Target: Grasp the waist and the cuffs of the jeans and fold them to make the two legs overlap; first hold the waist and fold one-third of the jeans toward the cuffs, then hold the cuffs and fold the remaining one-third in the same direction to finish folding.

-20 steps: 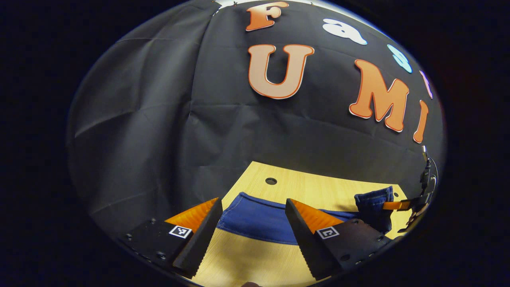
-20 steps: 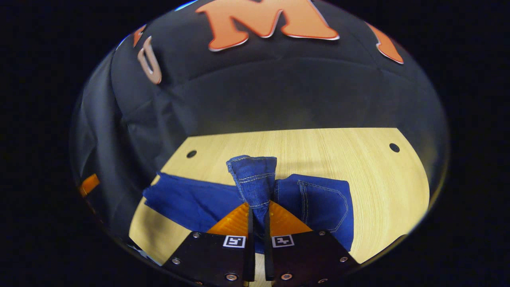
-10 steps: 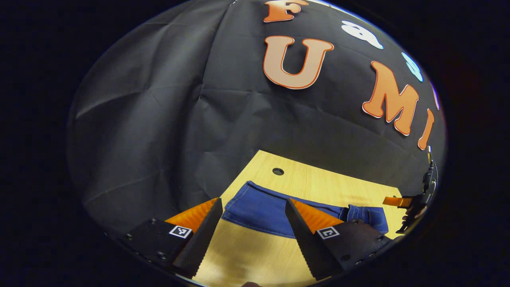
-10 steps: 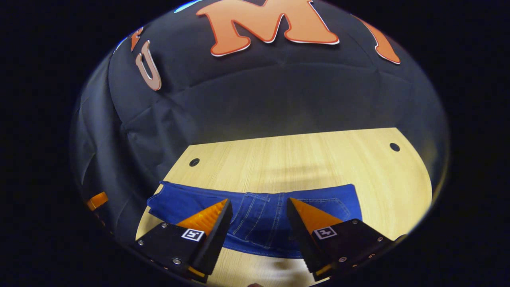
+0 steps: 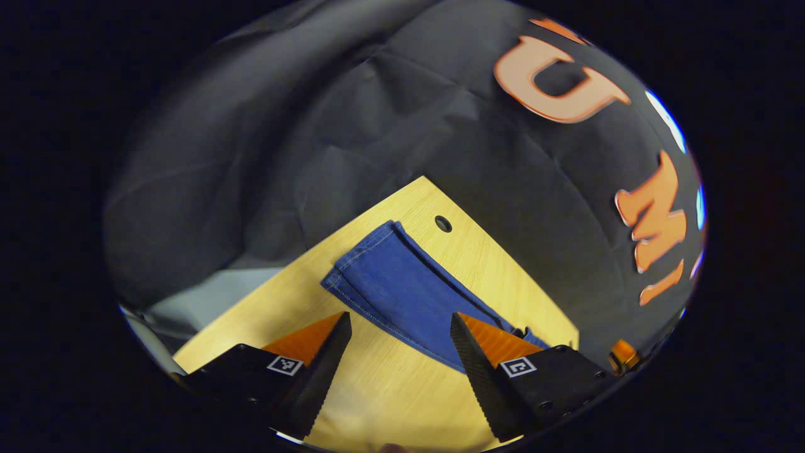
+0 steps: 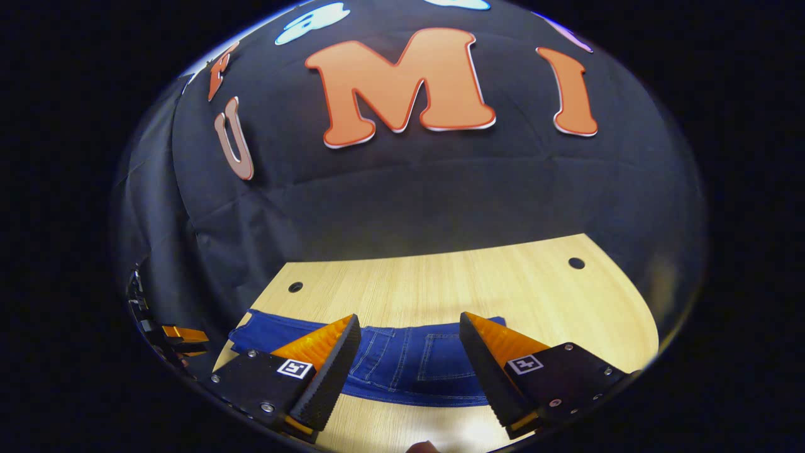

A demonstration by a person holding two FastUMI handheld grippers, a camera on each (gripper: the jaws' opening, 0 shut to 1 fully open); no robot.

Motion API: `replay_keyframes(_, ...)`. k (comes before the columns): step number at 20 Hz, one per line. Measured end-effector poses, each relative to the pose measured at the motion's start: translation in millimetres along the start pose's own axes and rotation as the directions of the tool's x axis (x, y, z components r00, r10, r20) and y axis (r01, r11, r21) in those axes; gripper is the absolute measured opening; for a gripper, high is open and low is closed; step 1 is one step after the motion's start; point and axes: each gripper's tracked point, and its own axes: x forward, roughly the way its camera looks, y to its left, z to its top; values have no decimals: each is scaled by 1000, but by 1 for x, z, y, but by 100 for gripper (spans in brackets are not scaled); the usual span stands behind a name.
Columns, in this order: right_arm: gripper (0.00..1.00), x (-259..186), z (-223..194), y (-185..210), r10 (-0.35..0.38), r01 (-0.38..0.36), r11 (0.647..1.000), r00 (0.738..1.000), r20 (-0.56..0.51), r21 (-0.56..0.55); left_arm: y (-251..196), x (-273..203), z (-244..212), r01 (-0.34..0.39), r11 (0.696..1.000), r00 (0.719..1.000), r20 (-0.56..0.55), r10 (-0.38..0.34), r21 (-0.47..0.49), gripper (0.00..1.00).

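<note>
The blue jeans (image 5: 402, 290) lie flat on the wooden table (image 5: 390, 390), legs stacked, the cuff end (image 5: 361, 261) pointing to the table's corner. My left gripper (image 5: 400, 333) hovers open above the table just short of the denim, nothing between its fingers. In the right gripper view the jeans (image 6: 409, 365) stretch across the table (image 6: 478, 289) with the folded waist part and a back pocket facing up. My right gripper (image 6: 409, 333) stands open above that waist part, not touching it. The left gripper (image 6: 179, 335) shows small at the left edge of the right gripper view.
Round holes sit in the tabletop (image 5: 443, 223) (image 6: 576, 263) (image 6: 295, 287). The black cloth wall rises right behind the table's far edge. Bare wood lies to the right of the jeans (image 6: 585, 321). A pale floor patch (image 5: 188, 296) shows past the table's left edge.
My right gripper let go of the waist, which now lies folded flat, and drew back and up. My left gripper swung round and rose, open throughout, now facing the cuff end.
</note>
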Motion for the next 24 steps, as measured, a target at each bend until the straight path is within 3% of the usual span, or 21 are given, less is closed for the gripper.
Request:
replay_keyframes(8,97,-54,32,-30,-106,103,994,990,95,34,44,64,-13,-58,976,988,-154,25,-212,98)
replay_keyframes(11,97,-68,40,-35,-128,124,991,984,122,44,51,89,-19,-81,967,983,-180,38,-242,98)
replay_keyframes(20,97,-77,46,-63,-161,153,985,979,122,74,35,119,5,-43,928,994,-113,1,-370,89)
replay_keyframes(24,97,-74,48,-74,-154,146,986,981,114,77,28,128,9,-37,933,996,-90,5,-357,87)
